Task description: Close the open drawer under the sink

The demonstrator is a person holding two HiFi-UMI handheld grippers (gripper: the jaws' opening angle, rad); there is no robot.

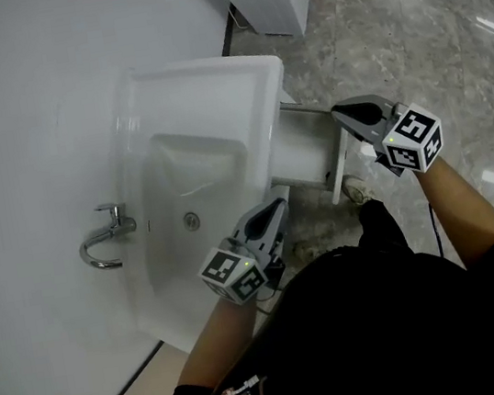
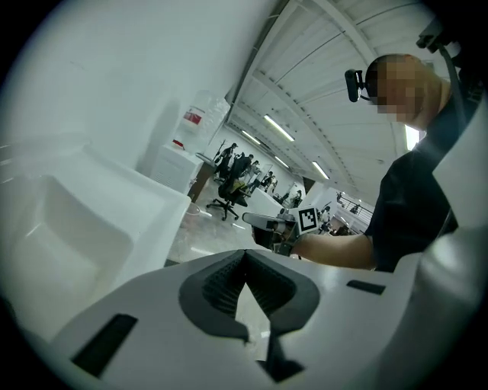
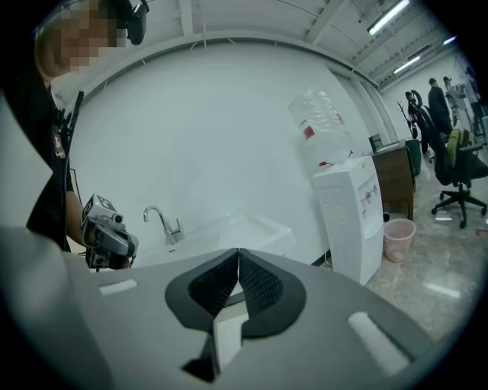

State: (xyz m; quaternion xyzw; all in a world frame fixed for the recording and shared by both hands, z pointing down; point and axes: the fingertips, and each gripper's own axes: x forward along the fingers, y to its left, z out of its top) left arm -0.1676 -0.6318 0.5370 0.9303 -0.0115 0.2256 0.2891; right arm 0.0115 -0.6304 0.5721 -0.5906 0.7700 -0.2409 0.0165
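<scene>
Right tool [image 1: 338,112], jaws together, near open drawer [image 1: 300,151] front

The sink [image 1: 201,83] is smooth, glossy white (ceramic by its look), the tap [image 1: 105,242] bright polished metal. The floor [image 1: 407,36] is glossy mottled stone; the drawer [image 1: 300,151] smooth white.

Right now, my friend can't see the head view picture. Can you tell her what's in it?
Seen from above, a white drawer sticks out open under a white sink with a metal tap. A person's right gripper is near the drawer's front and the left gripper near the sink's front edge, both shut.
</scene>
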